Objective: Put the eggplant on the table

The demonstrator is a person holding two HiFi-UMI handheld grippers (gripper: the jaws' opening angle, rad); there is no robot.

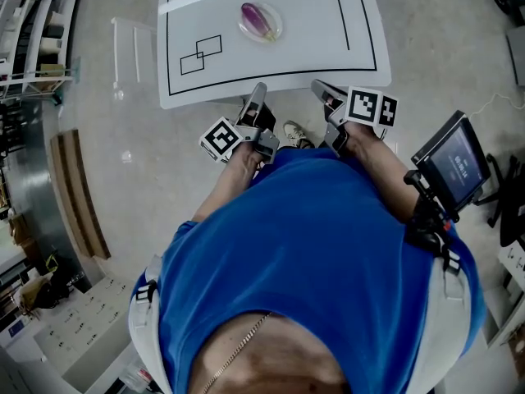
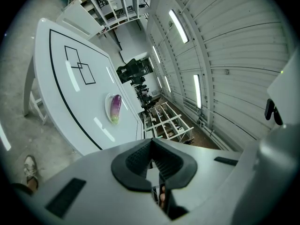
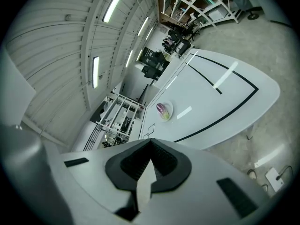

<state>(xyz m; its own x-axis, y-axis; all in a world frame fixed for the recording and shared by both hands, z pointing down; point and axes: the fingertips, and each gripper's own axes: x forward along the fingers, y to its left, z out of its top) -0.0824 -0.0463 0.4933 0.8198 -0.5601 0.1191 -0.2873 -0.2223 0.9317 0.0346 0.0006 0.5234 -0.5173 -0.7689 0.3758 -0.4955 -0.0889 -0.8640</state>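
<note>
A purple eggplant (image 1: 259, 19) with a green end lies on a clear plate (image 1: 276, 29) on the white table (image 1: 328, 23), which has black lines drawn on it. Both grippers hang in front of the table's near edge, off the table and well short of the plate. My left gripper (image 1: 261, 90) is shut with nothing in it, and my right gripper (image 1: 318, 87) is likewise shut and empty. In the left gripper view the eggplant (image 2: 115, 108) lies far ahead of the gripper (image 2: 152, 142). The right gripper view shows the eggplant (image 3: 162, 109) small, beyond the gripper (image 3: 151, 143).
A screen on a stand (image 1: 455, 162) is at my right. Shelving (image 1: 33, 31) lines the left wall and a white frame (image 1: 131, 48) stands left of the table. Shelf racks (image 2: 168, 121) and dark equipment (image 3: 154, 64) stand beyond the table. My shoe (image 1: 297, 134) is under the table's edge.
</note>
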